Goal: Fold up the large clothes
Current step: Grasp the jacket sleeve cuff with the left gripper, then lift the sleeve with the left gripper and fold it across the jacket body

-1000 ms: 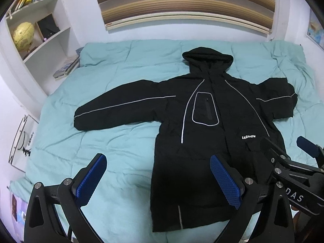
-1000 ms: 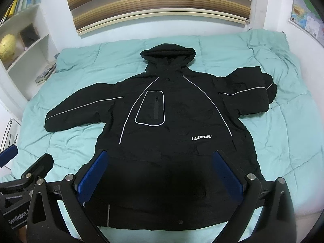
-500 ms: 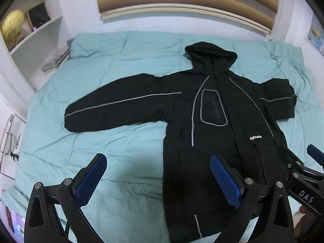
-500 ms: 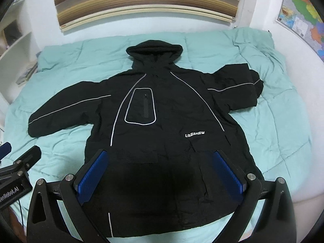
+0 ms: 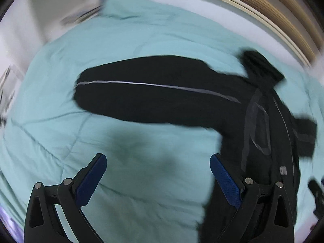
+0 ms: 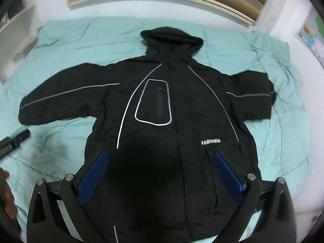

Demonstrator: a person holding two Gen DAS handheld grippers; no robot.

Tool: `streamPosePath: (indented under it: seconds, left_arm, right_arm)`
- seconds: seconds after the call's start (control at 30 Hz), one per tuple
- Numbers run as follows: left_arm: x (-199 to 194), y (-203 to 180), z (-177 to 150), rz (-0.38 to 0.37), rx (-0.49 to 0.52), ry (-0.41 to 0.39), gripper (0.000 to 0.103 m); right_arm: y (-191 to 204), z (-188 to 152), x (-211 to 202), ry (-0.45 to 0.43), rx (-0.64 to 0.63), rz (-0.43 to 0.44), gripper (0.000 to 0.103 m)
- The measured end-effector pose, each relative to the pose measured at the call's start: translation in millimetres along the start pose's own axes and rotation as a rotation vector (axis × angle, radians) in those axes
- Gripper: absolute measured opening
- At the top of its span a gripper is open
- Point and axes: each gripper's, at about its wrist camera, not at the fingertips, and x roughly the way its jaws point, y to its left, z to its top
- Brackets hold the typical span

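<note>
While it lies flat on a quilted teal duvet (image 6: 283, 64), the black hooded jacket (image 6: 162, 105) shows grey piping.
Left gripper (image 5: 158, 174) and right gripper (image 6: 160, 170) both gape empty.

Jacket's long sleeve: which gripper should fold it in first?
Left. The left gripper is open over the quilt, facing that sleeve. The right gripper is open over the jacket body.

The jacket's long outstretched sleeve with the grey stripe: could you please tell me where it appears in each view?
Left wrist view: the sleeve runs across the centre, blurred, cuff pointing left.
Right wrist view: the sleeve lies at the left, cuff near the edge.
Shared landmark: the hood, at the jacket's top in both.
</note>
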Motion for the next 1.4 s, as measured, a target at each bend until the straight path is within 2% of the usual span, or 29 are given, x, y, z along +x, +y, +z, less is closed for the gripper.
streamPosePath:
  seconds: [0.13,0.2,0.27,0.43,0.5,0.67,0.77,0.8,0.87,0.93,0.97,1.03,1.13,1.3,1.4]
  left_arm:
    - [35.3,74.5,21.9,-0.045,-0.220,-0.034,0.102]
    - [55.9,118.2,31.5,-0.105,-0.352,-0.075,0.102]
    - [73.3,151.1,38.0,-0.115,-0.450,-0.104,0.102]
    - [113.3,196.7,54.0,-0.122,-0.581,-0.126,0.102]
    - [128.3,201.5,61.8,-0.146,-0.585,-0.127,0.102]
    - [157.6,200.0,75.3,-0.120,-0.552,-0.106,0.099]
    - [165.2,189.9,83.5,-0.099,-0.516,-0.110,0.085]
    - [166.0,185.5,85.4,-0.094,-0.493,-0.107,0.074]
    - [166.7,179.5,91.4,-0.043,-0.452,-0.107,0.069]
    - [163.3,173.7,94.9,0.004,-0.420,-0.115,0.054]
    - [159.9,172.4,96.0,0.019,-0.416,-0.117,0.051]
    - [151.1,170.4,96.9,0.040,-0.415,-0.128,0.036]
    - [131.8,165.2,92.8,0.064,-0.417,-0.155,0.021]
    - [84.2,163.9,86.6,0.018,-0.457,-0.232,0.012]
    - [53.1,151.7,88.2,-0.024,-0.401,-0.283,0.012]
  right_arm:
    - [14.8,16.0,26.6,0.041,-0.029,0.026,0.103]
    - [24.0,21.6,40.9,0.060,-0.061,0.030,0.103]
    - [33.1,25.0,55.4,0.086,-0.092,0.033,0.103]
    - [46.5,34.3,83.7,0.131,-0.121,0.049,0.103]
    - [50.0,37.3,92.6,0.146,-0.130,0.053,0.103]
    - [60.5,42.7,111.5,0.177,-0.155,0.064,0.103]
    - [66.8,44.3,118.7,0.188,-0.174,0.070,0.103]
    - [68.0,44.9,120.7,0.189,-0.178,0.071,0.103]
    - [69.0,45.3,124.1,0.191,-0.181,0.072,0.103]
    - [69.1,44.8,127.8,0.195,-0.178,0.075,0.103]
    - [68.9,44.2,129.9,0.197,-0.177,0.076,0.103]
    - [69.2,43.8,133.6,0.201,-0.178,0.078,0.103]
    - [72.4,45.5,138.0,0.194,-0.185,0.082,0.103]
    - [80.7,69.0,138.6,0.092,-0.197,0.096,0.103]
    - [88.7,92.2,143.5,0.023,-0.199,0.086,0.103]
